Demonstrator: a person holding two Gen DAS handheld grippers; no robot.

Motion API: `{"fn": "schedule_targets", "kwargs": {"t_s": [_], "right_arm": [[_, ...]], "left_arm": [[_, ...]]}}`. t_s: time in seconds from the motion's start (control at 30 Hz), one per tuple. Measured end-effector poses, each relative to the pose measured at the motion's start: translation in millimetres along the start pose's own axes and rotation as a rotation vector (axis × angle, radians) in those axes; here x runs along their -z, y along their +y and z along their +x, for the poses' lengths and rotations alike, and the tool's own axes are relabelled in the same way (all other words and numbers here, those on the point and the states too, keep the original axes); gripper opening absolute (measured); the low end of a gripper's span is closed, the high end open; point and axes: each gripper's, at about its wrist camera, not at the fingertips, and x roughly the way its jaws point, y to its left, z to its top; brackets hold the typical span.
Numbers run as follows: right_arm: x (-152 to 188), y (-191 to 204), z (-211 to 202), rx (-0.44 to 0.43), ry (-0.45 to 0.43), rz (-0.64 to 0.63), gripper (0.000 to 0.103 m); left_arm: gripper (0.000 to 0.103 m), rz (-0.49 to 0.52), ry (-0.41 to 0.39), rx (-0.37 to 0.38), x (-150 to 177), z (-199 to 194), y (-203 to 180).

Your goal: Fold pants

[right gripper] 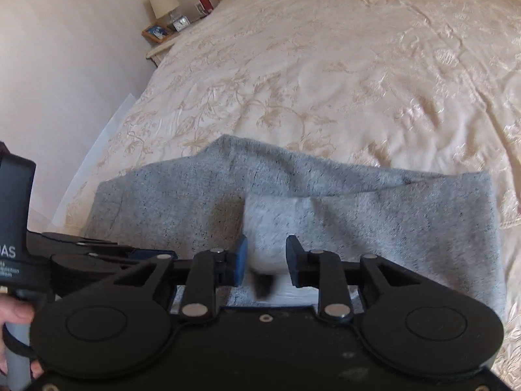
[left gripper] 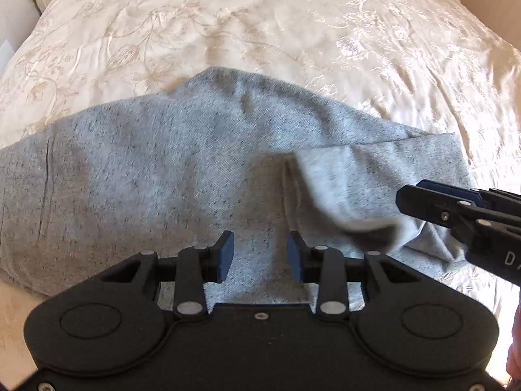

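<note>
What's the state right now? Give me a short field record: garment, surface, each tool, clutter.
garment: grey pants lying across the near end of the bed, a lighter flap raised and motion-blurred
surface: cream floral bedspread
left tool: open, above the pants, nothing between the fingers
right tool: open, the flap lies between its fingers, grip not closed
clutter: nightstand with a lamp, off the bed

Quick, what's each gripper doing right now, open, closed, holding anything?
Left gripper: open, empty, above the grey pants.
Right gripper: open; a raised fold of the pants sits between its fingers, not clamped.
</note>
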Motion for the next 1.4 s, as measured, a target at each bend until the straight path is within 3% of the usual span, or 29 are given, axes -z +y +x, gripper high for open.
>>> {"fn": "schedule_targets", "kwargs": {"t_s": [0.1,0.2,0.27,0.3,0.33,0.47,0.57,0.73,0.83,0.9,1.07,1.23,1.4], "right_arm": [[5,-35,-17,0.090,-0.015,0.063,0.031],[20,-84,-18,0.189,0.110,0.158,0.031],[40,-115,-17,0.289,0.187,0.220,0.024],[48,-128,-18,0.312,0.218,0.257,0.016],[56,-139,-23,0.302,0.224,0.289,0.015],[51,-139,-58,0.277,0.136,0.275,0.027],[34,-132,-68,0.275,0.065,0.175,0.027],[6,-136,-25,0.264,0.105,0.062,0.027],[4,-151,7,0.317,0.183,0.022,0.025],[7,-158,18,0.335,0.214,0.007,0.032],[13,-159,19,0.324,0.200,-0.047,0.032],[14,-163,13,0.309,0.190,-0.019,0.035],[5,-151,-12,0.321,0.141,-0.054,0.036]], "left_arm": [[0.045,0.033,-0.026,0.039,-10,-2,-19],[0.045,0.049,-0.022,0.075,-18,7,-37],[0.045,0.073,0.001,0.067,-18,18,-50],[0.045,0.088,0.029,0.053,-17,26,-56],[0.045,0.103,0.058,0.041,-16,33,-60],[0.046,0.151,0.121,-0.013,-2,54,-68],[0.046,0.156,0.108,-0.032,4,55,-70],[0.047,0.069,0.106,-0.050,0,55,-68],[0.047,-0.030,0.101,-0.071,-3,49,-58],[0.047,-0.092,0.100,-0.118,-2,43,-49],[0.046,-0.238,0.106,-0.200,18,20,-23],[0.046,-0.301,0.096,-0.250,40,-7,-9],[0.046,-0.336,0.072,-0.266,39,-23,3]]}}
